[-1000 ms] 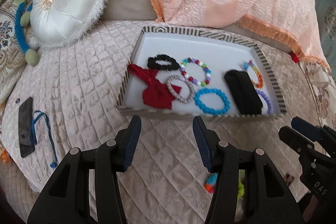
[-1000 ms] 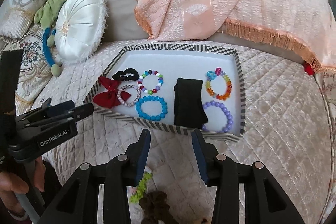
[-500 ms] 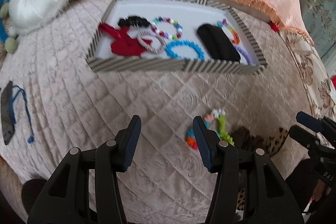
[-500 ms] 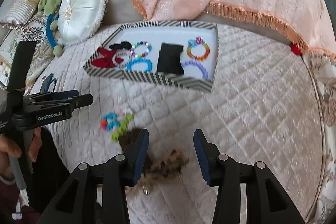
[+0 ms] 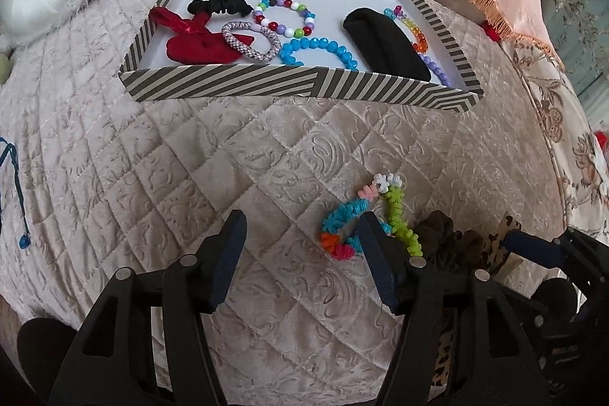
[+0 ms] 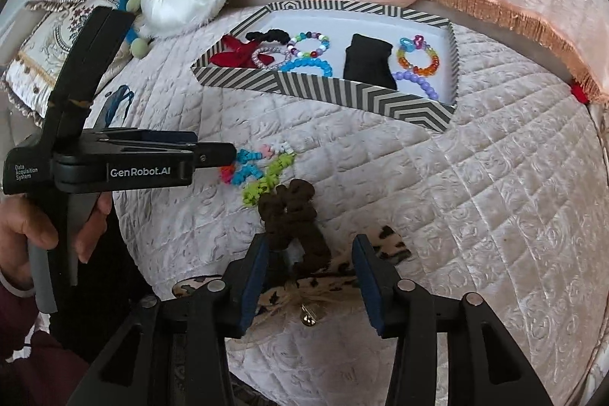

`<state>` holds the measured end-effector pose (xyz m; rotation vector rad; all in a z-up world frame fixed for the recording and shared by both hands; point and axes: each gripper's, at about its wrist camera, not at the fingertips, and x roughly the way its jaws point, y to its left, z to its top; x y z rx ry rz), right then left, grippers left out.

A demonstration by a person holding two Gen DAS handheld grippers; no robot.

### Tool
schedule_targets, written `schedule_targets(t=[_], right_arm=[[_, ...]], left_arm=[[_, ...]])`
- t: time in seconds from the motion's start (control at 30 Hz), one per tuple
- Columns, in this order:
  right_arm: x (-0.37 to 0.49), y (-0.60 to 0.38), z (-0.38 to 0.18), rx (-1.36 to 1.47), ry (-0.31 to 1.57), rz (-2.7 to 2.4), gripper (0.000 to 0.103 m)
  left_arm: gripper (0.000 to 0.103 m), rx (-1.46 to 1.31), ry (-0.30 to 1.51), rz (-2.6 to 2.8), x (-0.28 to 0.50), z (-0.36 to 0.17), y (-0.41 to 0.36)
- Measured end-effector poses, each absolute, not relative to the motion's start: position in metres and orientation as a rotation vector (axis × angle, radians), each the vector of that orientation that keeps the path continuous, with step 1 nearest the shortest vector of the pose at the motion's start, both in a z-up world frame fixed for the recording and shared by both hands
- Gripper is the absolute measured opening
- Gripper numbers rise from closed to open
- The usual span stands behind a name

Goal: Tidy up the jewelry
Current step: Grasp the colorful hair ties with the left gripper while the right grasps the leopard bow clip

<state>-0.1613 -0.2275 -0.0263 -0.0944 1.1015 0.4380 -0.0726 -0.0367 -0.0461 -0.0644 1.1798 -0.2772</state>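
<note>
Now the right hand-held gripper (image 6: 310,267) hangs low with its fingers apart and empty, on either side of the brown scrunchie (image 6: 295,215), which lies on the leopard-print bow (image 6: 342,276) at the near edge of the bed (image 6: 475,215). The left hand-held gripper (image 5: 300,246) is also apart and holds nothing; its right finger is just beside the multicolour spiral hair tie (image 5: 361,219). A second ago both cameras looked at the striped tray (image 5: 297,86) from close; since then both have drawn back and come down, so the loose pieces on the quilt are now in reach. The tray, well apart behind them, already contains the red bow (image 5: 190,39), the blue bead bracelet (image 5: 319,50), the black pouch (image 5: 384,42) and others. I judge that picking up the remaining pieces comes next.
</note>
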Motion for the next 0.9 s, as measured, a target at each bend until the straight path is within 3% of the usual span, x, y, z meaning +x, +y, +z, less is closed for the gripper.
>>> schedule_targets(t=[0.6,0.67,0.7,0.77,0.83,0.9], right_arm=[[-0.149,-0.211,-0.057,-0.148,1.128,0.471,0.053],[-0.151,-0.212,-0.057,-0.138,1.113,0.473,0.051],[-0.151,-0.213,-0.058,-0.127,1.109,0.484,0.037],[-0.153,-0.215,-0.056,-0.107,1.106,0.493,0.027],[-0.155,-0.216,-0.053,-0.109,1.099,0.492,0.018],[-0.157,-0.218,-0.047,-0.101,1.084,0.495,0.016]], left_arm=[[0.06,0.006,1.172,-0.255,-0.06,-0.062,-0.053],[0.042,0.023,1.155,-0.255,-0.06,-0.063,-0.056],[0.039,0.036,1.147,-0.247,-0.059,-0.063,-0.057],[0.012,0.026,1.14,-0.26,-0.057,-0.062,-0.055],[0.011,0.005,1.146,-0.273,-0.056,-0.06,-0.053],[0.011,-0.014,1.145,-0.294,-0.055,-0.056,-0.05]])
